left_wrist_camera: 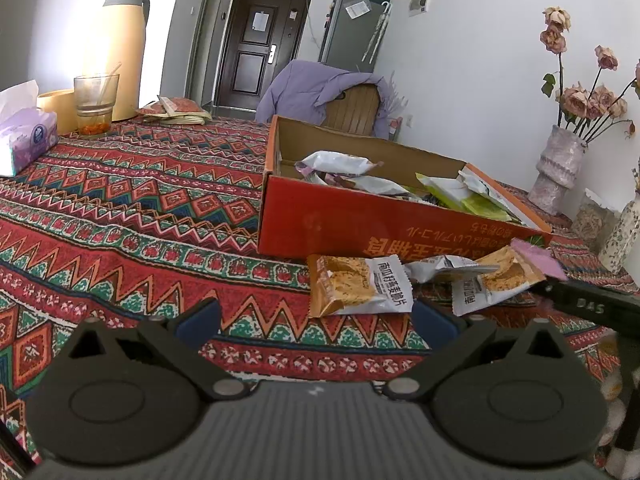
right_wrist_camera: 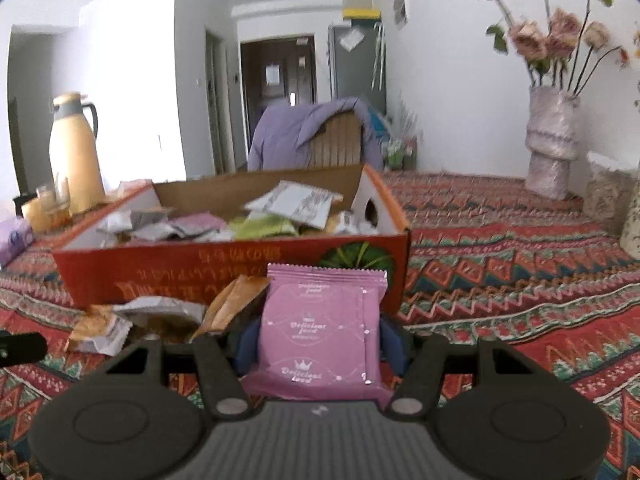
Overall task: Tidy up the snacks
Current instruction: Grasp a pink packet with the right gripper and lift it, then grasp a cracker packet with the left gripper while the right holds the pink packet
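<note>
Pink snack packet (right_wrist_camera: 320, 328) clamped upright between right gripper (right_wrist_camera: 316, 336) jaws, for box (right_wrist_camera: 224, 264) ahead; left gripper (left_wrist_camera: 316, 316) jaws apart, empty.

A pink packet (right_wrist_camera: 320, 328) marked "Delicious food" stands upright between the right tongs (right_wrist_camera: 318, 340), pinched at both sides. Just beyond it, an open red box (right_wrist_camera: 224, 268) holds a loose heap of white, purple and green packets. Orange-and-white packets (left_wrist_camera: 360, 290) lie flat against the box's front wall.
</note>
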Available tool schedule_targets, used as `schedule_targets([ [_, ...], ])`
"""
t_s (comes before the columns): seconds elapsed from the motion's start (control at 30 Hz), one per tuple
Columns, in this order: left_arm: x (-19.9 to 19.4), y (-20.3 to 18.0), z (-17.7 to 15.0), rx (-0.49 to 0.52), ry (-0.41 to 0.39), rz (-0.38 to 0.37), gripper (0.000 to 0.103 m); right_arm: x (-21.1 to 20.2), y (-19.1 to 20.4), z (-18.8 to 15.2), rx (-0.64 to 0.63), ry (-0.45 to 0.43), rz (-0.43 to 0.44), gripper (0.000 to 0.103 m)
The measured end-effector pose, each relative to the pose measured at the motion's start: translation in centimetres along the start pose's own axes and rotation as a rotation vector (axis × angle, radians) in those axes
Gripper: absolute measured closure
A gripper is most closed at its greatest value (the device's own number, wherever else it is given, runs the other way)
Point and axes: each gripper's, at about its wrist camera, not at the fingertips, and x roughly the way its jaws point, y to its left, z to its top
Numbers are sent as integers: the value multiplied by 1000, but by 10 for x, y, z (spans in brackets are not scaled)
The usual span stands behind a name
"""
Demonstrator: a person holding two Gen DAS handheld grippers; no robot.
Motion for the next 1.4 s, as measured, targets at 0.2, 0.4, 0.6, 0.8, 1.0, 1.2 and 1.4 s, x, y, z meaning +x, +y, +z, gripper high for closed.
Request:
schedule_targets([
  [0.2, 1, 0, 0, 3, 1, 9, 0, -27, -2, 0, 0, -134, -3, 42],
  [0.4, 1, -3, 0, 18, 2, 34, 0, -25, -3, 0, 2, -132, 24, 42],
  [0.6, 0, -11, 1, 60, 2, 57, 0, -22, -8, -3, 38, -120, 46, 42],
  [0.8, 3, -20, 6, 89, 29, 45, 0, -23, -8, -5, 38, -123, 64, 42],
  [1.0, 13, -31, 18, 109, 64, 44, 0, -24, -8, -6, 47, -124, 76, 42],
  [1.2, 38, -41, 34, 109, 131, 78, 0, -24, -10, -6, 60, -130, 85, 42],
  [1.4, 64, -54, 38, 130, 188, 96, 0, -24, -11, -6, 67, -134, 90, 42],
])
